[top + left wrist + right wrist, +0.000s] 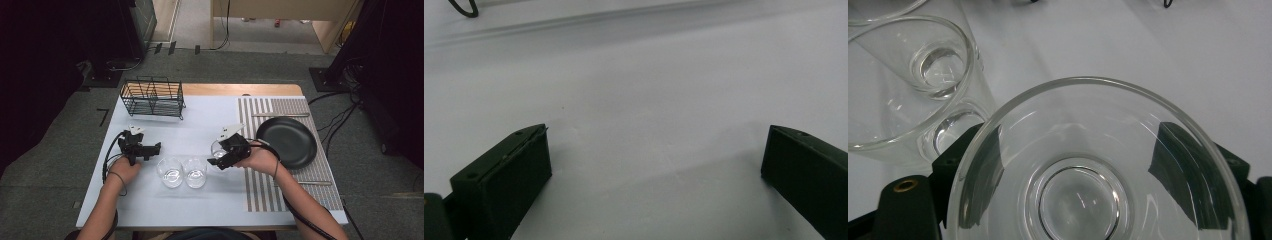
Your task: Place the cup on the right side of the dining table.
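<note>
Glass fills the foreground of the right gripper view: a clear tumbler [1088, 175] sits between the right claw's [1093, 200] black jaws, which clamp its sides. From the high view, that tumbler [218, 149] stands on the tabletop [200, 120] beside two more glasses [182, 172], near a black plate [287, 141]. Over bare tabletop, the left claw [656, 165] has its jaws spread wide apart, holding nothing.

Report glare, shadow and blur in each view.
High view: sharp, evenly lit table, dark room edges. Left gripper view: soft jaw shadows on the table, near jaws slightly blurred. Right gripper view: held glass shows white glints and distorts the jaws behind it.
</note>
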Available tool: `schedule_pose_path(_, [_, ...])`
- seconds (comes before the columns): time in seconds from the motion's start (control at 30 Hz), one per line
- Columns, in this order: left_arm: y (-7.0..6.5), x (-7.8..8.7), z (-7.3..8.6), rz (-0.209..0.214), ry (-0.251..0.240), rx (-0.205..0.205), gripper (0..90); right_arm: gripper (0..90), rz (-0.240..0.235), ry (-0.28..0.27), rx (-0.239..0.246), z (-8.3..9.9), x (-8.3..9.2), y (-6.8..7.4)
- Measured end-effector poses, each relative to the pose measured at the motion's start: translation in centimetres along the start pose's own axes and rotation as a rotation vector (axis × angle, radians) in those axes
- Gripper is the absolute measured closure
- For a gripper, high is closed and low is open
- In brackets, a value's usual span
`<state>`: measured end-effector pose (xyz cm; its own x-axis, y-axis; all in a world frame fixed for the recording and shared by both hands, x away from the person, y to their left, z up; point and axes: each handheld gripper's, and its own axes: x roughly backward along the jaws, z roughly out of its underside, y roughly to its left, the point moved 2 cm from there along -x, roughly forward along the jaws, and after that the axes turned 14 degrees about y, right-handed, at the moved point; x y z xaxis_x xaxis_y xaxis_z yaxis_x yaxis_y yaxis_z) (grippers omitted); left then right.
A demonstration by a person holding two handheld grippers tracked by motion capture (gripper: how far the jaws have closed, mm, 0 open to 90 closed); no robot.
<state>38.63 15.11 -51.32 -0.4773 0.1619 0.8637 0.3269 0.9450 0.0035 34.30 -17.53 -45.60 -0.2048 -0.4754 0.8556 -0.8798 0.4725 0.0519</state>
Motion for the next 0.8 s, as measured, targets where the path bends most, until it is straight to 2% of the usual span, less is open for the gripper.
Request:
schedule_pose_path(0.33, [0.0, 0.0, 0.0, 0.0, 0.0, -0.001, 0.0, 19.2, 0.021, -0.009, -0.012, -0.2, -0.1, -0.2])
schedule_pose_path(0.8, [0.0, 0.0, 0.0, -0.001, -0.001, -0.002, 0.0, 19.2, 0.05, -0.022, -0.069, -0.7, -0.4, -1.1])
